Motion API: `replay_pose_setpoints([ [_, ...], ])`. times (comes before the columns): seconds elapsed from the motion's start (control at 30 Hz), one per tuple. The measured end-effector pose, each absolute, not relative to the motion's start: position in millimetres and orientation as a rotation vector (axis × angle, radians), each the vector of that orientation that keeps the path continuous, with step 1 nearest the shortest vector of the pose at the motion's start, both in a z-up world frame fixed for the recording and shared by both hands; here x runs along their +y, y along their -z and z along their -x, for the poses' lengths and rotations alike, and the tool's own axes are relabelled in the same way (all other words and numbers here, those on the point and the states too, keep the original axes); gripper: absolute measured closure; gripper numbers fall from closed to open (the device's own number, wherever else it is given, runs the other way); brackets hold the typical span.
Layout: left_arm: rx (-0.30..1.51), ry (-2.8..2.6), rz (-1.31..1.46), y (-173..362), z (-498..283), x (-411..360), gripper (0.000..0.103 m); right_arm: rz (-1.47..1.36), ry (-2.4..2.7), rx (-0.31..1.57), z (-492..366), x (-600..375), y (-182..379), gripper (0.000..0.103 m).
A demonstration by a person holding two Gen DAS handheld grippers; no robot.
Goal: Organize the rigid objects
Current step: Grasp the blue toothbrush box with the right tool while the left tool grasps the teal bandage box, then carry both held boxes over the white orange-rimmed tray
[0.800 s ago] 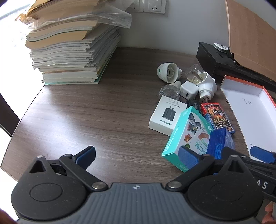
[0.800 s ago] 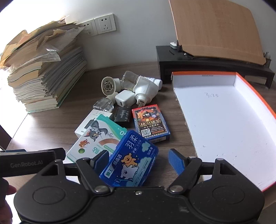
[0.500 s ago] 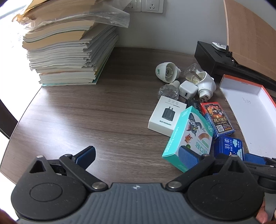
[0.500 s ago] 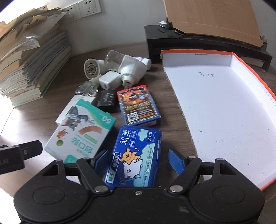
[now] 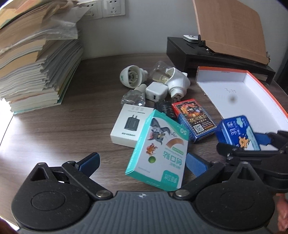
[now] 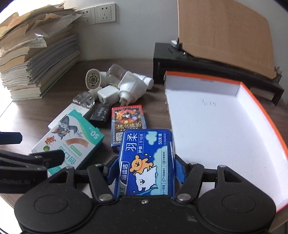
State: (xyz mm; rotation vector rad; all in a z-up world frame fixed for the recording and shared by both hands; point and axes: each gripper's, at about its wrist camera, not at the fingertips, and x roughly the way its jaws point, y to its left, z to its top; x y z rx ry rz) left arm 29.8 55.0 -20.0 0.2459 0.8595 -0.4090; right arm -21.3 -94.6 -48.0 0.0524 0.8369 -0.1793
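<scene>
My right gripper is shut on a blue floss-pick box and holds it above the table, left of the orange-rimmed white box lid. The box also shows in the left wrist view, held near the lid. My left gripper is open and empty, its right finger beside a teal plaster box. A pile of white plug adapters, a white charger box, a small black item and a red-blue card pack lie on the dark wooden table.
A tall stack of papers and books stands at the back left. A black stand with a brown board leaning on it is at the back right. Wall sockets are behind.
My right gripper has closed on the blue floss box and lifted it off the table. The left gripper has shifted right, toward the teal box, and stayed open.
</scene>
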Motion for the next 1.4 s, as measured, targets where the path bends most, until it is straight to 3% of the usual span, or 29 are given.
replay_pose_setpoints([
  [0.17,0.823,0.416,-0.382,39,-30,23,0.001,-0.089,0.204,0.796,31,-118,30,0.028],
  [0.23,0.830,0.408,-0.439,48,-32,12,0.016,-0.107,0.206,0.792,34,-125,27,0.028],
  [0.3,0.841,0.392,-0.466,55,-34,5,0.024,-0.104,0.206,0.788,37,-130,25,0.028],
  [0.47,0.842,0.391,-0.353,44,-36,12,0.031,-0.117,0.191,0.772,45,-142,17,0.028],
  [1.4,0.772,0.386,-0.171,-34,-11,-68,0.032,-0.131,0.172,0.669,64,-224,-27,0.028],
])
